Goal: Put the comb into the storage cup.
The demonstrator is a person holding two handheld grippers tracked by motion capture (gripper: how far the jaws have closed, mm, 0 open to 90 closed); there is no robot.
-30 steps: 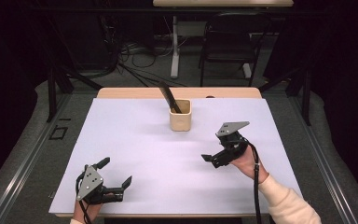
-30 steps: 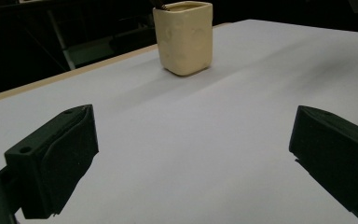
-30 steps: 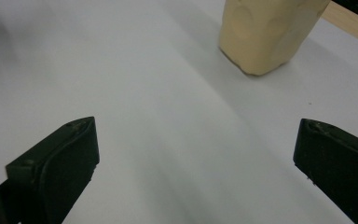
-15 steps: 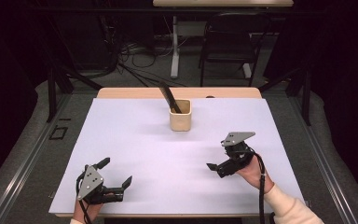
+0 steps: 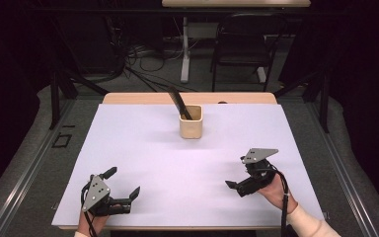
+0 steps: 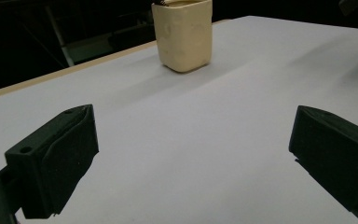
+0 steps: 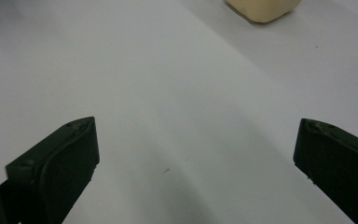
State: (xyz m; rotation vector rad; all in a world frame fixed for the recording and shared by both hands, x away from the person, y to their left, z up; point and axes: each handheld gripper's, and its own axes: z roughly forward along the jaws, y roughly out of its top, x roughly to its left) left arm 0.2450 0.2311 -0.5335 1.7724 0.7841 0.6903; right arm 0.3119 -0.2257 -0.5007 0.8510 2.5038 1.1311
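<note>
- Clearly, from the high view, my right tool (image 5: 239, 185) and left tool (image 5: 123, 183) sit wide open and empty, well apart from the cup (image 5: 191, 122) holding a dark utensil (image 5: 180, 103); a hasty reach could topple it.
- Left gripper view: the cup (image 6: 183, 33) stands ahead; a low approach might shove it across the worktop (image 6: 223, 126).
- Right gripper view: the cup (image 7: 262, 8) lies off-centre, so a straight reach would miss.

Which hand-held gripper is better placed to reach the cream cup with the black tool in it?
Right, probably. The right hand-held gripper sits nearer the cup than the left hand-held gripper, which rests by the table's near edge. Both are open and empty, so distance decides it.
</note>
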